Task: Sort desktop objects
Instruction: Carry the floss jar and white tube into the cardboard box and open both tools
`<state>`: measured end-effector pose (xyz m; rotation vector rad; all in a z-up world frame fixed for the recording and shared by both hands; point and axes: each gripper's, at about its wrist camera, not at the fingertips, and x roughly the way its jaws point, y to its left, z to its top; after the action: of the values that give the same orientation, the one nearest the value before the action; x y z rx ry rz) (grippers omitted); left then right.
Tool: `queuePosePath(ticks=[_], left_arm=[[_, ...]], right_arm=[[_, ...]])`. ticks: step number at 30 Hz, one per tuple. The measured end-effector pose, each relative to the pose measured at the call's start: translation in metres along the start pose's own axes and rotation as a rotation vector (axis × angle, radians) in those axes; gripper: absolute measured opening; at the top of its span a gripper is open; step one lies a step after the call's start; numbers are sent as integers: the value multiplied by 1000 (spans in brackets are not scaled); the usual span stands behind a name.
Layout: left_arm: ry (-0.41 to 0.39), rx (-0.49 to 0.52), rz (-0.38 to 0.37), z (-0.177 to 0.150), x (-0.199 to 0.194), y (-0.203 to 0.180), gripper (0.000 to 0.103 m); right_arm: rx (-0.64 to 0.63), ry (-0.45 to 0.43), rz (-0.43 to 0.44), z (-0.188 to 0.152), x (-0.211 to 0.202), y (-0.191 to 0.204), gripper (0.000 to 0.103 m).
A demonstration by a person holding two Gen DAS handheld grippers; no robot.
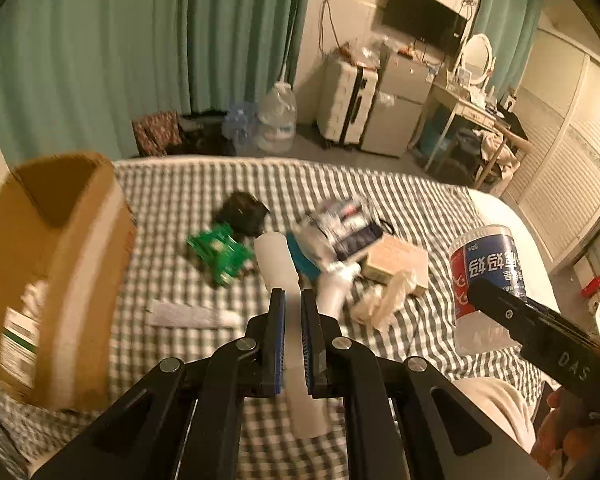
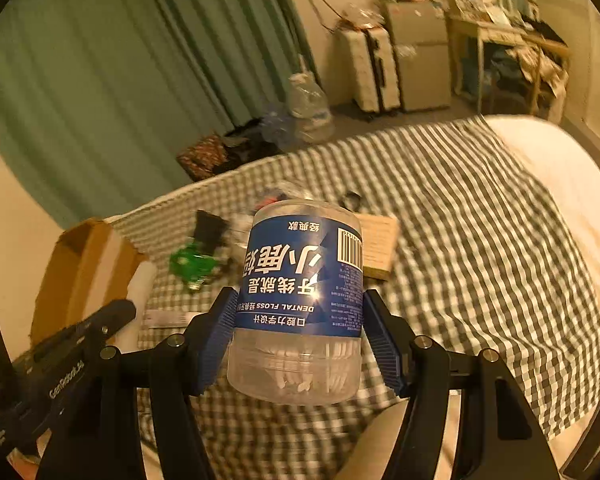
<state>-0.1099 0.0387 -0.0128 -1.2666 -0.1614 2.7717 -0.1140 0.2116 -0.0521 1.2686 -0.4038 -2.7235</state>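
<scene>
My left gripper (image 1: 293,294) is shut on a white plastic tube (image 1: 276,258), which runs between the blue pads and sticks out ahead of them. It hangs above the checked bed cover (image 1: 188,200). In the right wrist view the same tube (image 2: 143,280) shows at the left gripper's (image 2: 120,312) tip, next to an open cardboard box (image 2: 84,272). My right gripper (image 2: 299,294) is shut on a clear dental floss jar (image 2: 300,300) with a blue label, held upside down above the bed. The jar (image 1: 486,280) also shows at the right of the left wrist view.
On the bed lie a green toy (image 1: 220,254), a black object (image 1: 242,210), a plastic packet (image 1: 340,232), a flat wooden box (image 1: 396,260), crumpled tissue (image 1: 384,300) and a white strip (image 1: 192,316). The cardboard box (image 1: 52,272) stands close on the left.
</scene>
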Motion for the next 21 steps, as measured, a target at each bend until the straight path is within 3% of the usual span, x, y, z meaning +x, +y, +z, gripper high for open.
queuePosePath(ticks=[11,21], left_arm=[[-112,-87,28,30,-57,83,7],[-126,-166,148,32,-77,178,7]], right_arm=[[-147,-36,95,12,-19,106,63],[-277,-12,205,5,-4,200,63]])
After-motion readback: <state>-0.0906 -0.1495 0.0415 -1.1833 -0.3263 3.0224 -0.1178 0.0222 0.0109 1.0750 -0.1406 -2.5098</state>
